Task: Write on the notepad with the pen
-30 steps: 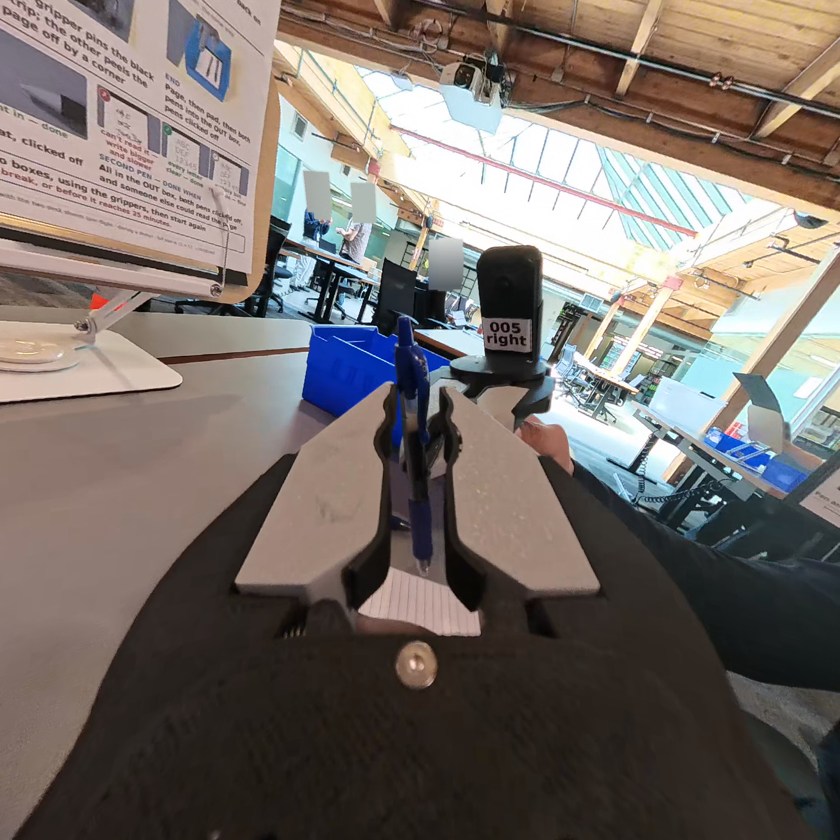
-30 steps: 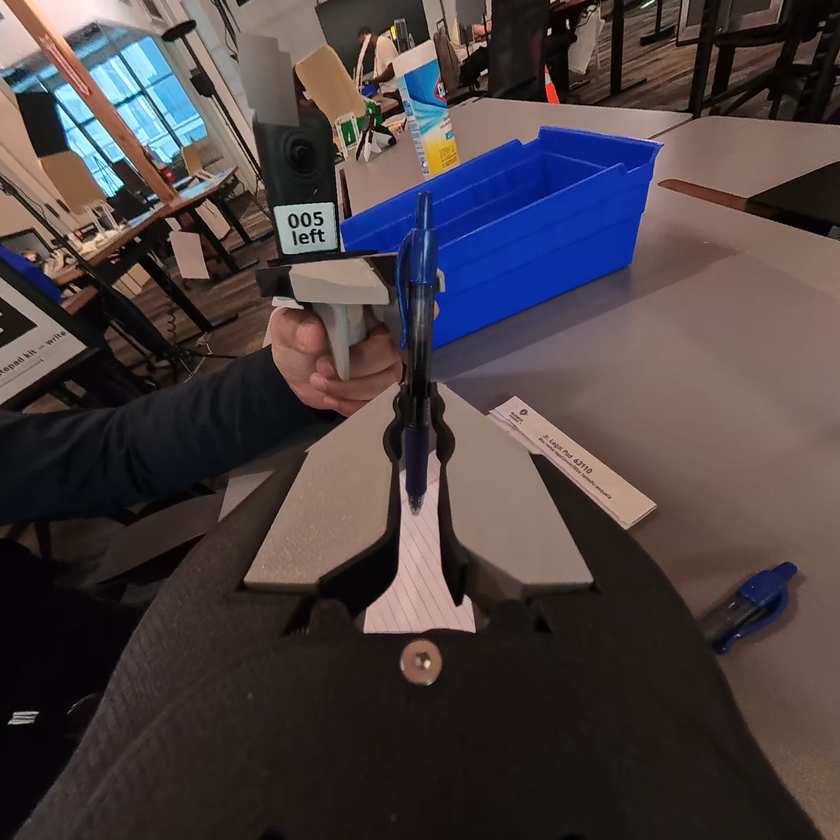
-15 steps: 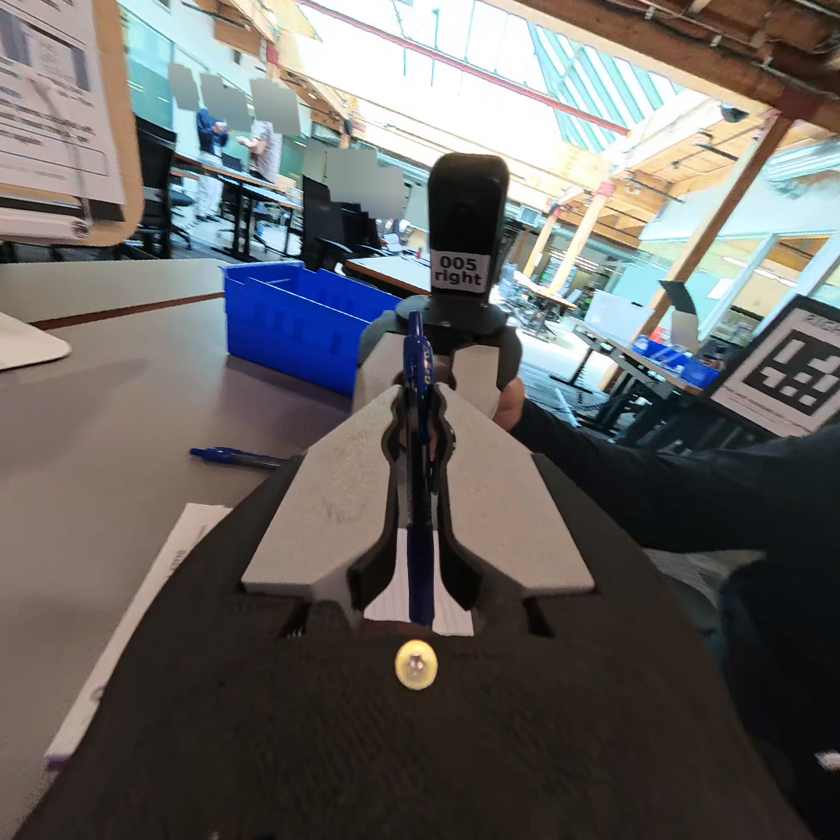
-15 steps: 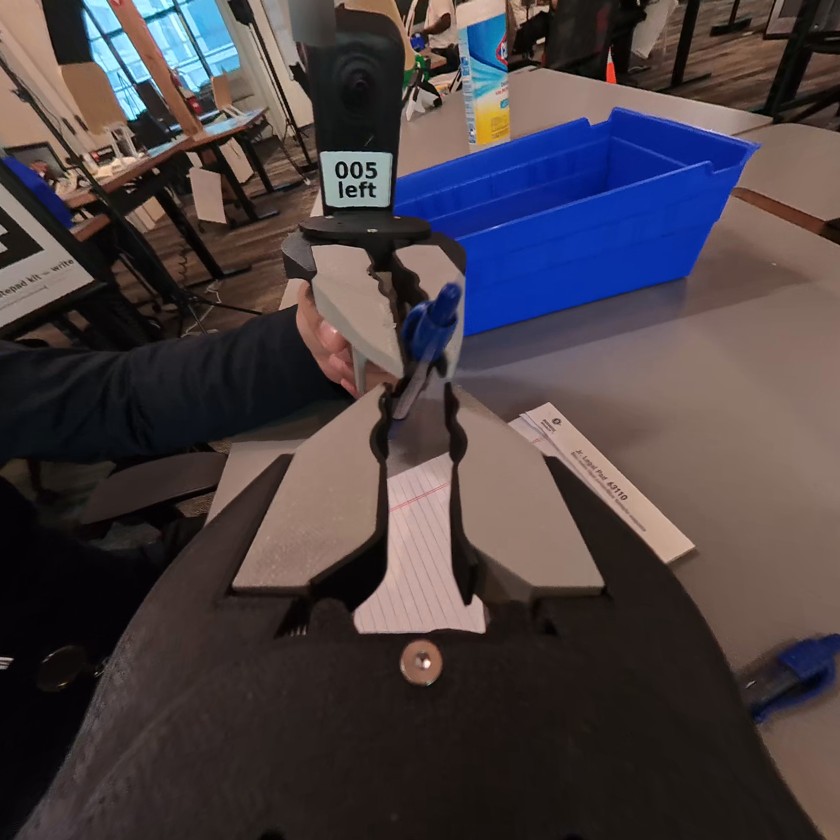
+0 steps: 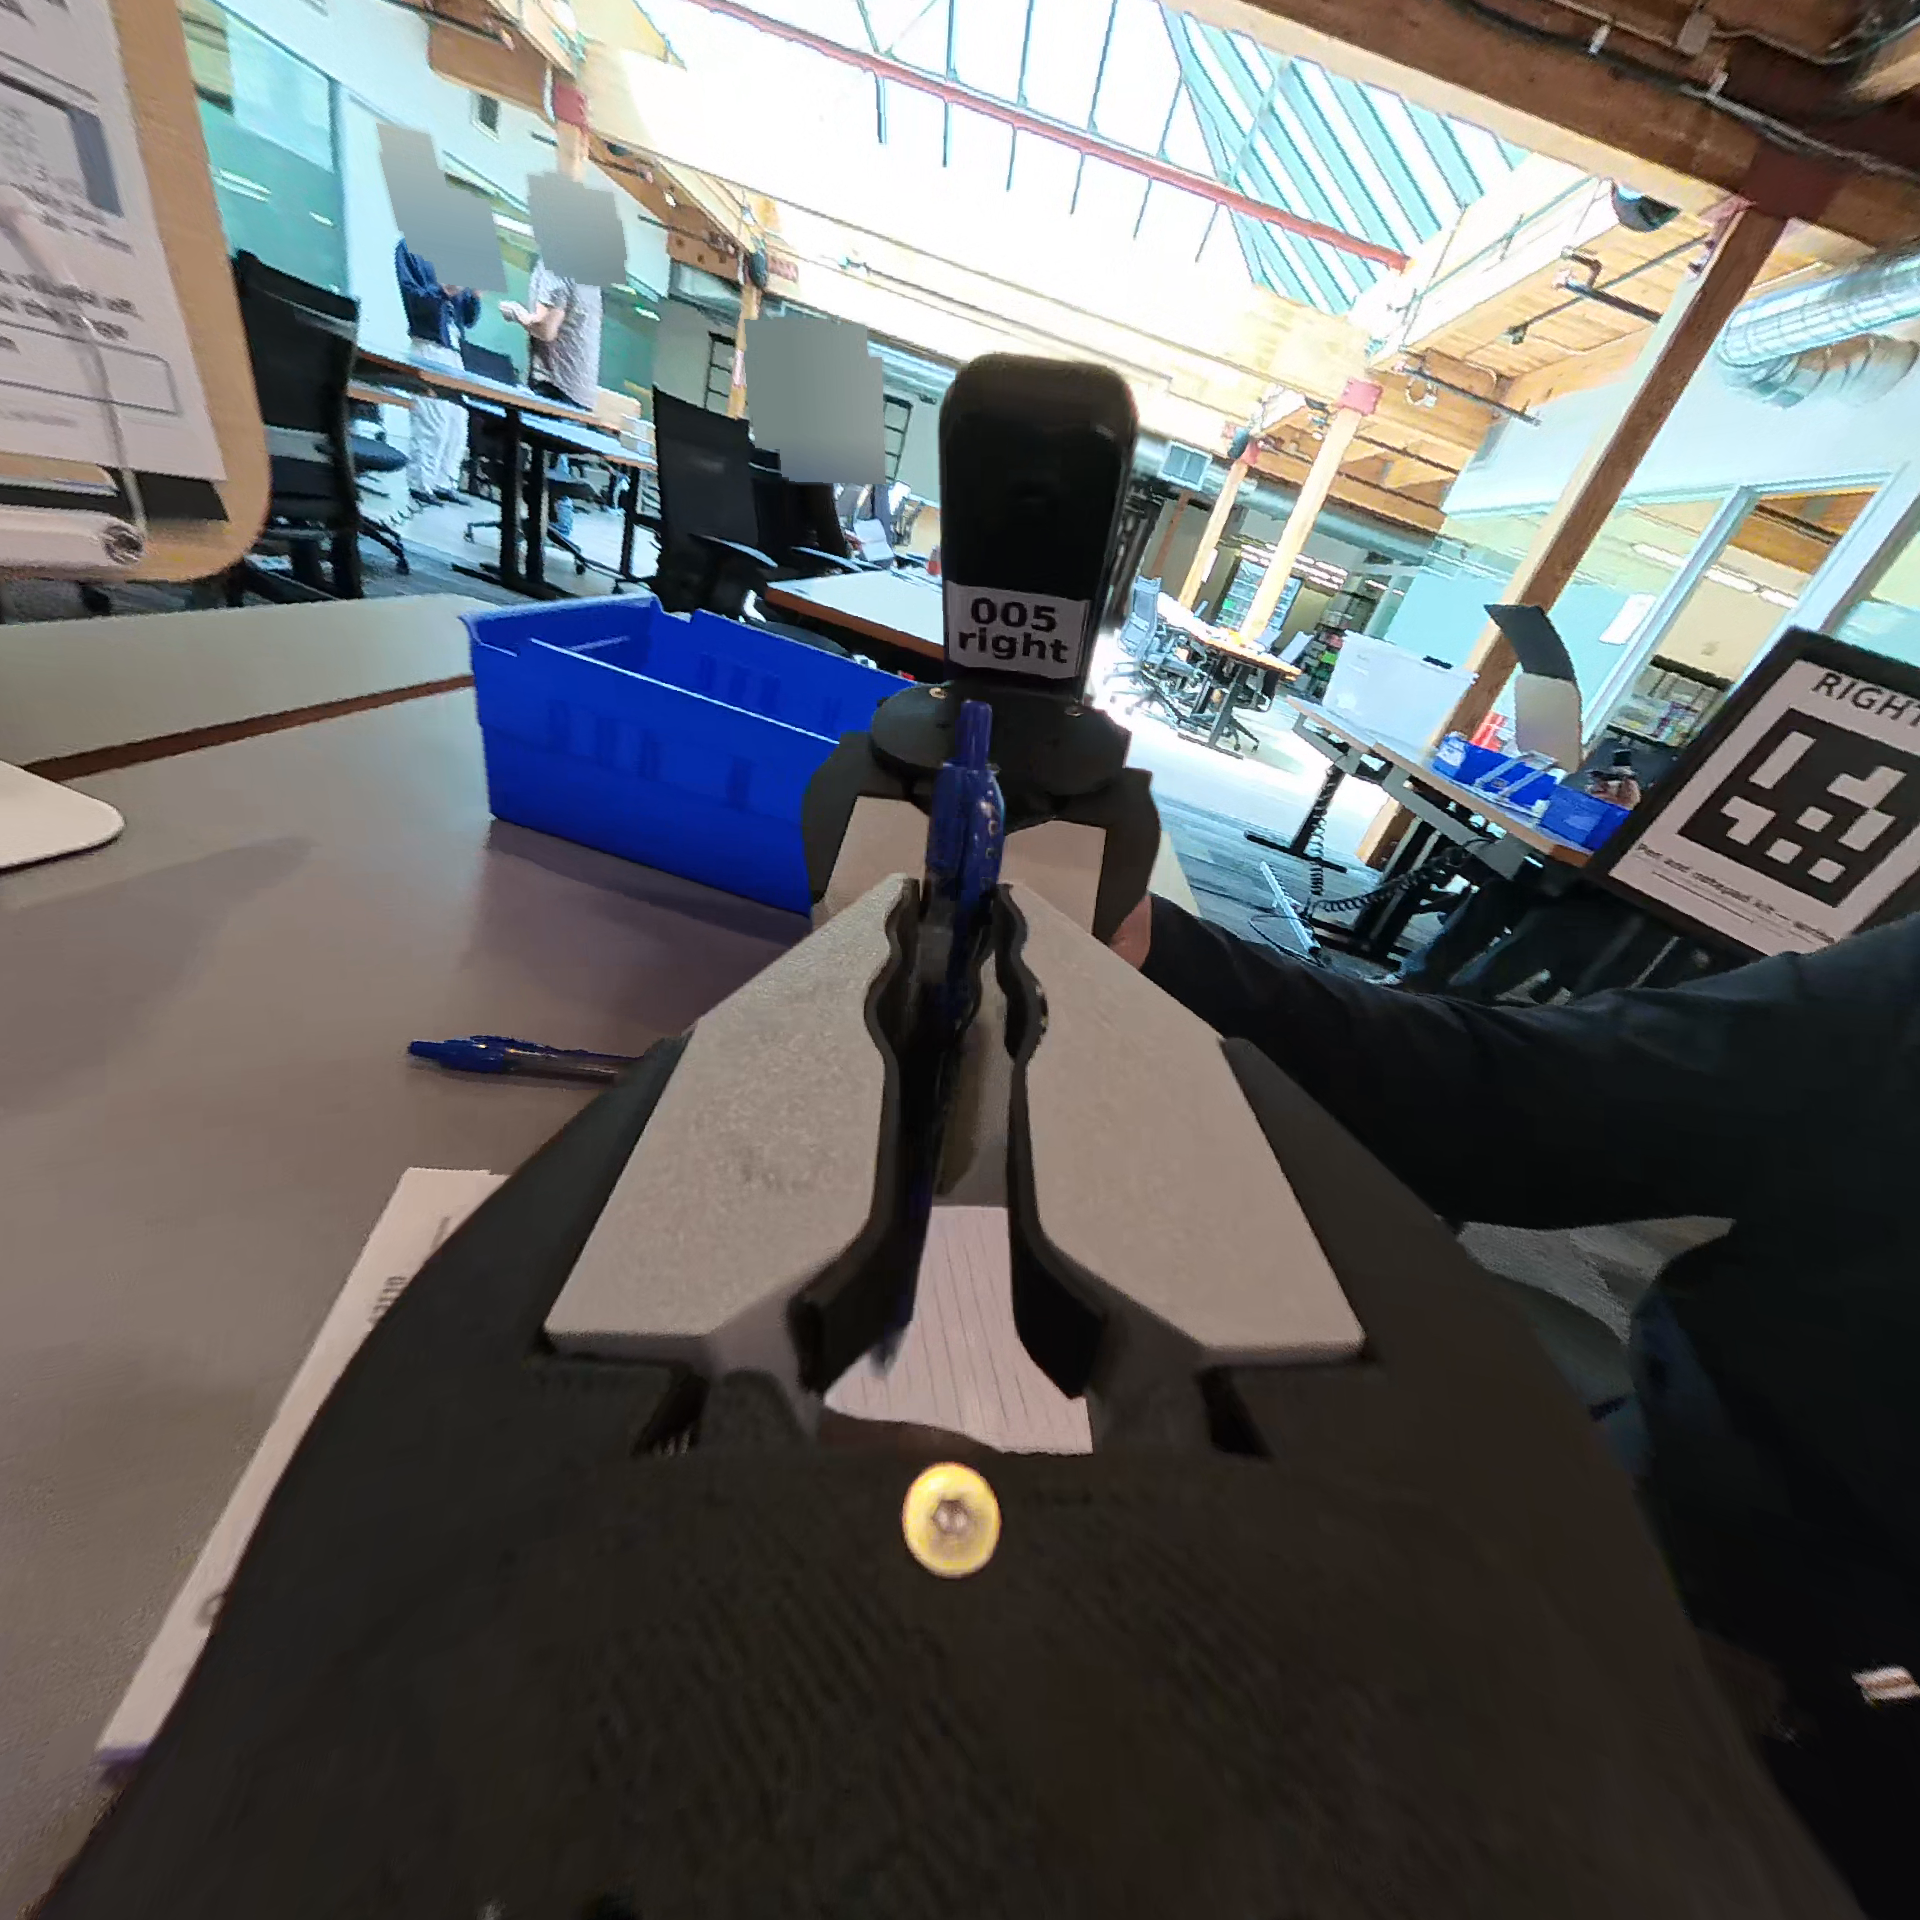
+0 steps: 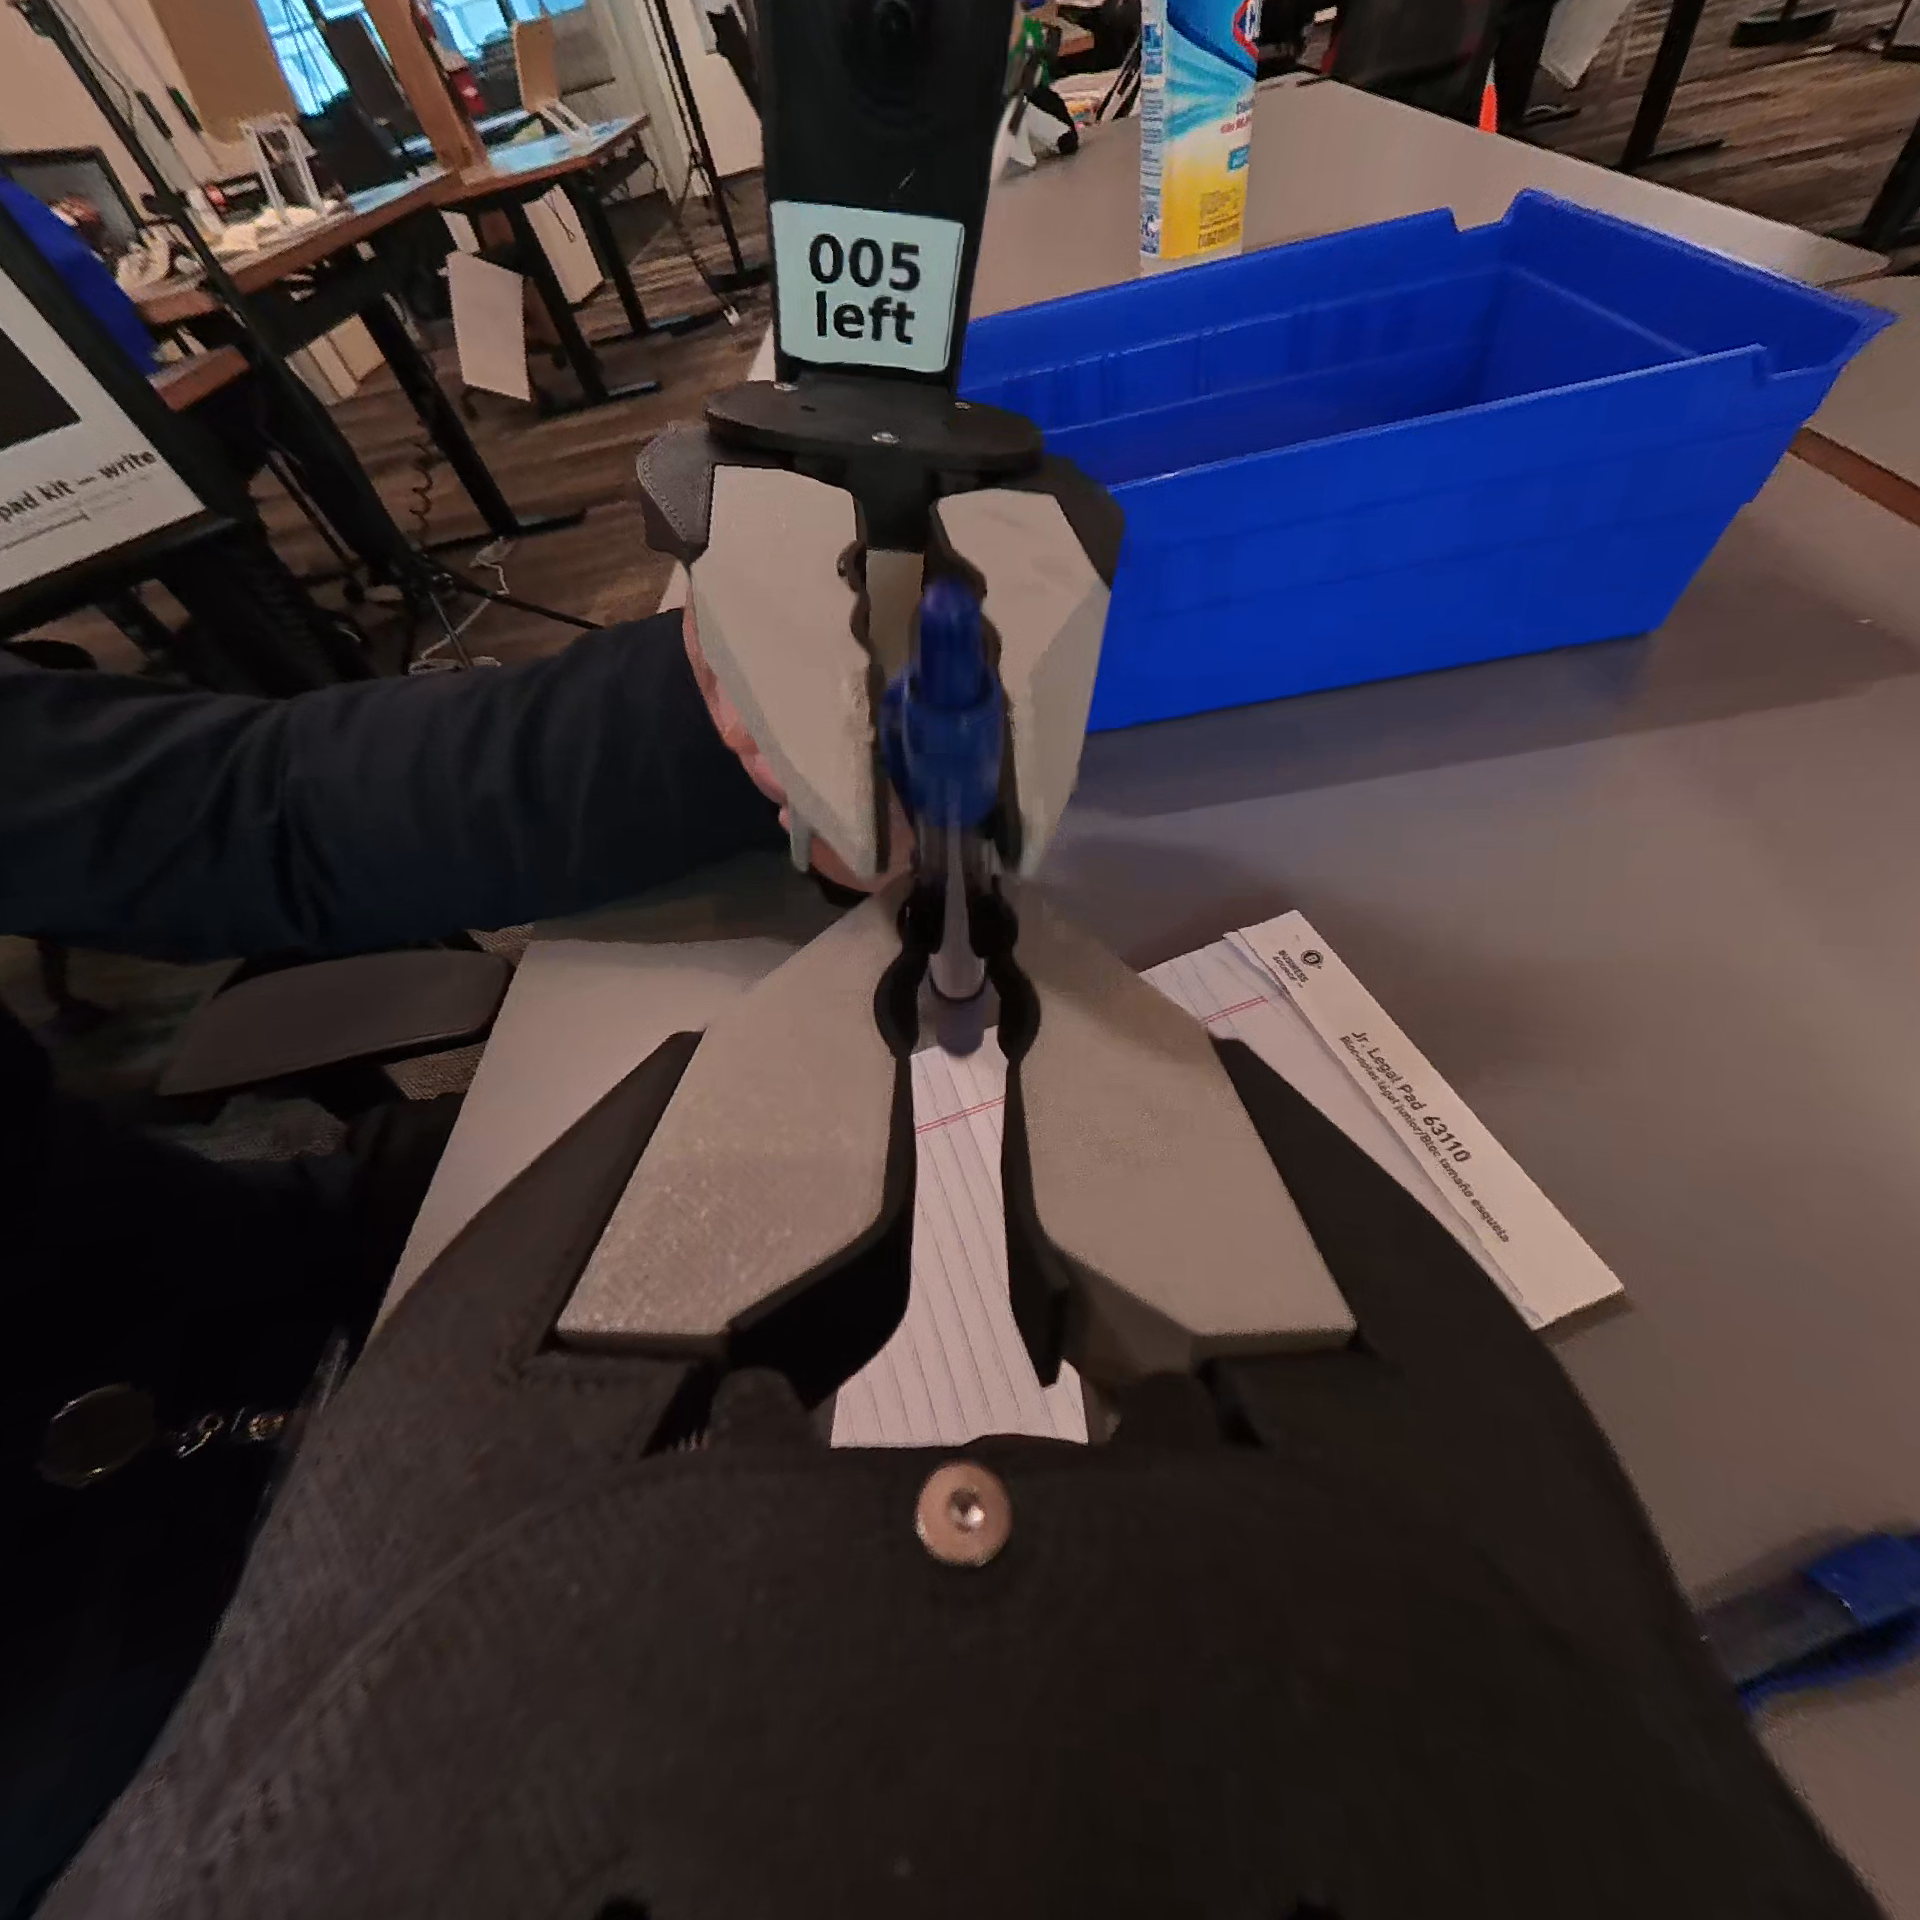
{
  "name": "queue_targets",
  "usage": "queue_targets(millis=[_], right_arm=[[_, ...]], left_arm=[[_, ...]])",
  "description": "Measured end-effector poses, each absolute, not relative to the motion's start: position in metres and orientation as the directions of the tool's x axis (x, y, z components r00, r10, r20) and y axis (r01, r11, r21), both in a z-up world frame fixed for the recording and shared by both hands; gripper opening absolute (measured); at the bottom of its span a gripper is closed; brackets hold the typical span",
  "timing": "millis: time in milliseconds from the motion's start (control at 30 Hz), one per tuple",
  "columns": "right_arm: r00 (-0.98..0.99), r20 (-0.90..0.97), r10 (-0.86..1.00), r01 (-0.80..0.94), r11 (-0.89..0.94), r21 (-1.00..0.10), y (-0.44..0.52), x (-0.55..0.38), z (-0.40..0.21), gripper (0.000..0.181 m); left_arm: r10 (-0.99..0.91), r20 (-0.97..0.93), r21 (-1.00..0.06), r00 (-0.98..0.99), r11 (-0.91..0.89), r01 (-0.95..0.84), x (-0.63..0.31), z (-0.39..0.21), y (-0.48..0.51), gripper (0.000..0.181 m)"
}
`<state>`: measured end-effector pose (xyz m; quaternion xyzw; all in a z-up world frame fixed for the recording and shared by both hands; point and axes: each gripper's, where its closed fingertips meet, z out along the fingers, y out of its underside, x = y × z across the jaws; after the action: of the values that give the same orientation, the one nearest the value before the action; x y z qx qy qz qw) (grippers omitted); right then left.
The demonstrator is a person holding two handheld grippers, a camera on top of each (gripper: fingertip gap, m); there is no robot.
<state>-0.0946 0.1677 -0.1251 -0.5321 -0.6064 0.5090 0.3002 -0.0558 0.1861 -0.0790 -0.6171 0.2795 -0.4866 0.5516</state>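
A blue pen (image 6: 954, 997) stands nearly upright between my two grippers, which face each other over the white lined notepad (image 6: 961, 1299). My right gripper (image 6: 956, 925) is shut on the pen's lower barrel. My left gripper (image 5: 956, 904) sits around the pen's upper clip end (image 5: 940, 935), its jaws slightly apart, with the pen leaning on one finger. In the right wrist view the left gripper (image 6: 940, 862) is just beyond my fingertips. The notepad (image 5: 966, 1340) lies under both grippers, and the pen tip hangs above it.
A second blue pen (image 5: 520, 1058) lies on the grey table (image 5: 208, 1039), also blurred at the right wrist view's lower right (image 6: 1829, 1621). A blue bin (image 6: 1455, 499) stands behind, a wipes canister (image 6: 1195, 135) beyond it. The pad's folded-back cover strip (image 6: 1403, 1122) lies beside the page. The left gripper's tips are roughly 6 cm from the right gripper's.
The right gripper let go of the pen while the left held it tilted, then closed on it again lower down. The left jaws have loosened. Both grippers have moved closer together.
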Motion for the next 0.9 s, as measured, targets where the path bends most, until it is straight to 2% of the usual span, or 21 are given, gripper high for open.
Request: queue_targets(millis=[267, 467, 600, 633, 667, 700, 833, 900], right_arm=[[-0.158, -0.236, 0.959, 0.233, -0.196, -0.953, 0.203, -0.079, -0.105, 0.006], [-0.169, -0.298, 0.939, 0.006, -0.301, -0.953, 0.218, -0.063, -0.065, 0.006], [-0.193, -0.306, 0.932, -0.053, -0.321, -0.946, 0.219, -0.057, -0.053, 0.006], [-0.185, -0.301, 0.935, -0.048, -0.315, -0.948, 0.219, -0.058, -0.054, 0.006], [-0.18, -0.294, 0.939, -0.042, -0.306, -0.951, 0.218, -0.06, -0.056, 0.006], [-0.182, -0.29, 0.94, -0.033, -0.3, -0.953, 0.216, -0.062, -0.057, 0.006], [-0.216, -0.281, 0.935, -0.004, -0.288, -0.958, 0.202, -0.072, -0.061, 0.006], [-0.219, -0.268, 0.938, 0.013, -0.272, -0.962, 0.198, -0.075, -0.063, 0.006]], left_arm=[[-0.84, 0.299, -0.943, 0.454, -0.188, 0.274, -0.088, -0.064, 0.197, 0.01], [-0.851, 0.292, -0.956, 0.436, -0.247, 0.16, -0.068, -0.091, 0.196, 0.008], [-0.852, 0.248, -0.968, 0.461, -0.234, 0.089, -0.048, -0.106, 0.198, 0.026], [-0.851, 0.232, -0.972, 0.471, -0.223, 0.075, -0.044, -0.108, 0.198, 0.035], [-0.848, 0.212, -0.976, 0.486, -0.21, 0.06, -0.041, -0.11, 0.199, 0.053], [-0.85, 0.183, -0.981, 0.494, -0.192, 0.034, -0.038, -0.113, 0.199, 0.055], [-0.833, 0.15, -0.987, 0.533, -0.154, 0.038, -0.035, -0.11, 0.203, 0.05], [-0.82, 0.155, -0.988, 0.551, -0.139, 0.071, -0.04, -0.105, 0.207, 0.024]])
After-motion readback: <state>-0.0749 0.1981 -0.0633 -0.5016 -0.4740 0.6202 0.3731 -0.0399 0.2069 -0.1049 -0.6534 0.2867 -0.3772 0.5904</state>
